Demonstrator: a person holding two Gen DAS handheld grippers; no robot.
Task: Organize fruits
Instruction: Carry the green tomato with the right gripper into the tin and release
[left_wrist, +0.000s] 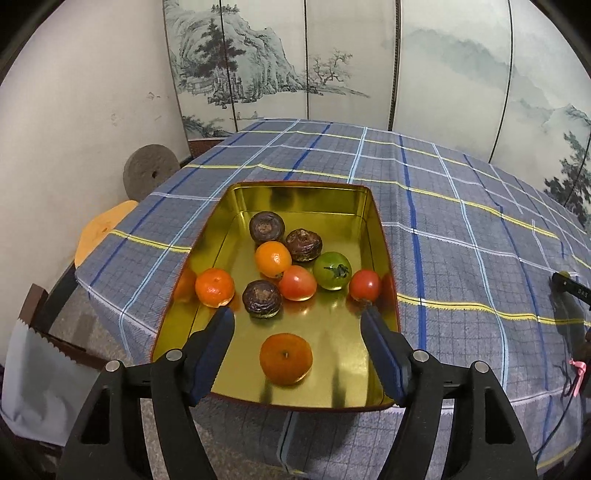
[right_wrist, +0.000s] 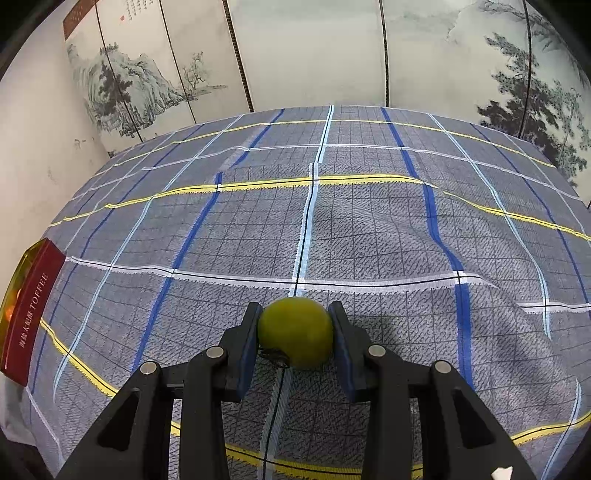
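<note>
1. Progress, tin: nine fruits are seen lying in the gold-lined tin (left_wrist: 291, 195). Three dark brown fruits, three oranges, two red tomatoes and one green tomato (left_wrist: 332, 270) are counted. Eight are clustered across the middle of the tin; one orange (left_wrist: 286, 359) is set apart at 6 o'clock of the cluster, near the front wall.
2. Left gripper (left_wrist: 298, 314): the jaws are held apart above the front half of the tin, with nothing clamped. The lone orange lies below and between them, untouched.
3. Right gripper (right_wrist: 294, 308): the jaws are closed on a yellow-green fruit (right_wrist: 295, 332), with a pad pressed against each flank. The fruit is held just over the checked cloth of the counter (right_wrist: 369, 229).
4. Remaining work, as judged: the held fruit is not yet in the tin. No other loose fruit is visible on the cloth in either view, so this is taken as possibly the last piece.
5. Edges: in the right wrist view the tin's red side is seen at 9 o'clock, well apart from the held fruit. Its raised walls must be cleared from above. The tin sits close to the counter's near-left edge.
6. Open room: bare floor inside the tin is found at 12 o'clock and at 5 o'clock of the cluster. The cloth between fruit and tin is unobstructed, though wrinkled.
</note>
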